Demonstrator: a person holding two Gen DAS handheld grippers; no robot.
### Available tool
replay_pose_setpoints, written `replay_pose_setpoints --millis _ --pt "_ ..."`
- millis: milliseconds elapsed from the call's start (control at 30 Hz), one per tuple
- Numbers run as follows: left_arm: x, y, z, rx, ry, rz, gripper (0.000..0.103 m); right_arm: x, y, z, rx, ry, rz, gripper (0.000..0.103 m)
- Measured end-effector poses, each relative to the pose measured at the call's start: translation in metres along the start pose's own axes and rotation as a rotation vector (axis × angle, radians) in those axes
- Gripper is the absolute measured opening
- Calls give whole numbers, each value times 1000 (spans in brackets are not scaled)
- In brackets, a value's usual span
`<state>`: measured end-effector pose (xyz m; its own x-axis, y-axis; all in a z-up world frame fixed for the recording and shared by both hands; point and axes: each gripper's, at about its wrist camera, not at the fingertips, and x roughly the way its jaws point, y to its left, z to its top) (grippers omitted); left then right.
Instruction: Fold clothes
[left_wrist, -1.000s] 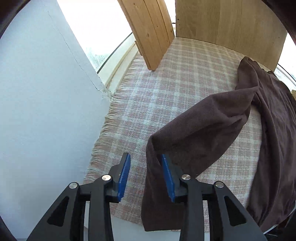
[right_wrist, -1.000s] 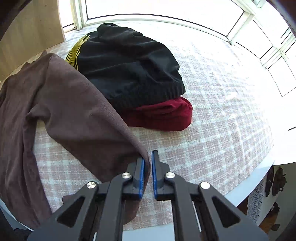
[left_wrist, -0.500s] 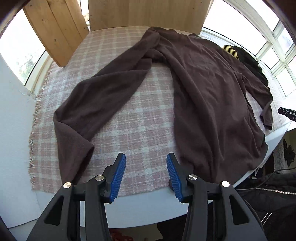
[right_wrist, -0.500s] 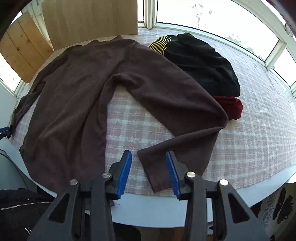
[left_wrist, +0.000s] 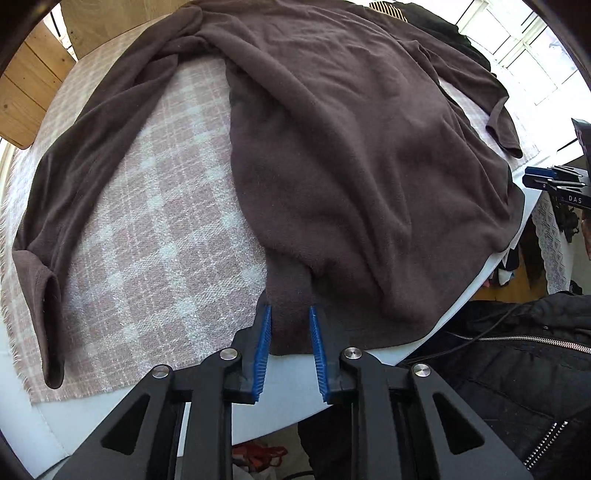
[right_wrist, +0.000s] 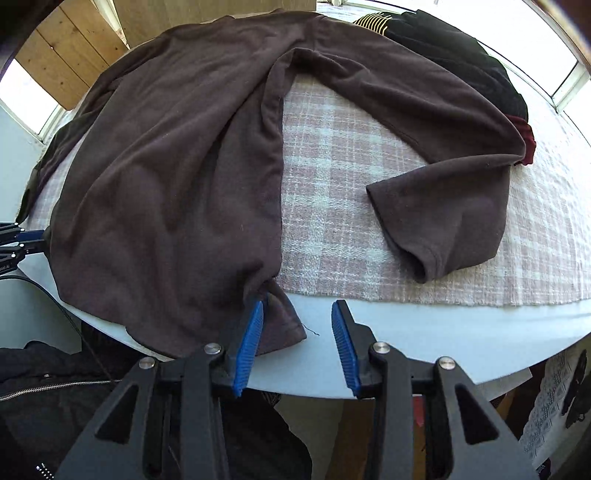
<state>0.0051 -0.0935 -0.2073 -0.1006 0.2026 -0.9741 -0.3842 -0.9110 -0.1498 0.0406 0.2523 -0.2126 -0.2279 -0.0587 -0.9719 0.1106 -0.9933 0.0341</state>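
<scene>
**Both grippers at the lower hem of the brown sweater**

In the left wrist view, my left gripper (left_wrist: 290, 317) points steeply down at the near edge of the tabletop (left_wrist: 280, 391). Its jaws are closing, and a pinch of the lower hem of the brown sweater (left_wrist: 351, 147) stands between the blue pads (left_wrist: 263, 347), gathered into a small ridge. I believe the pads press on the cloth, but the contact at the very tips is hard to see. The sweater lies spread on a pink checked cloth (left_wrist: 155, 221), one sleeve stretched far to the left. At the right border I see only the tip of the right gripper (left_wrist: 546, 182), cut off by the frame. A black jacket with a zipper (left_wrist: 517, 354) shows below the tabletop edge.

In the right wrist view, my right gripper (right_wrist: 297, 328) also points steeply down, its jaws at a moderate width. The other hem corner lies between them and touches only the left pad (right_wrist: 251, 343); the right pad is clear of it. The other sleeve is bent back on the checked cloth. A black garment (right_wrist: 454, 55) and a dark red one (right_wrist: 526, 142) lie behind, partly hidden by this sleeve. Wooden boards (right_wrist: 70, 55) and bright windows (right_wrist: 569, 81) surround the tabletop.
</scene>
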Motion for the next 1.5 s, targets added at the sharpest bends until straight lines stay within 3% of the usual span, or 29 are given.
replay_pose_setpoints --millis 167,533,567,600,667,867,1033,1133,1267,1367,1500 --pt "-3 4 -1 -42 -19 -44 7 7 3 -4 5 2 10 38" --pt "-17 -5 -2 -54 -61 -61 5 31 9 -10 14 42 33 38" --pt "-18 -5 -3 -58 -66 -63 5 31 9 -11 32 34 54 27" --pt "-20 -6 -3 -61 -71 -66 5 31 8 -12 53 34 82 8" --pt "-22 -7 -4 -67 -82 -65 5 30 5 -14 101 30 137 7" --pt "-59 -1 -22 -133 -165 -40 4 -13 -6 -30 212 -88 210 7" --pt "-100 14 -46 -199 -262 30 4 -70 -12 -41 288 -224 245 7" --pt "-86 24 -62 -233 -227 96 0 -59 -19 -52 329 -199 207 7" --pt "-26 51 -93 -324 -75 118 0 9 -16 -55 328 6 188 8" --pt "-36 56 -87 -317 -109 133 0 8 -10 -48 258 45 87 12" --pt "-64 69 -43 -245 -189 160 4 -33 -21 -28 224 -27 30 17"
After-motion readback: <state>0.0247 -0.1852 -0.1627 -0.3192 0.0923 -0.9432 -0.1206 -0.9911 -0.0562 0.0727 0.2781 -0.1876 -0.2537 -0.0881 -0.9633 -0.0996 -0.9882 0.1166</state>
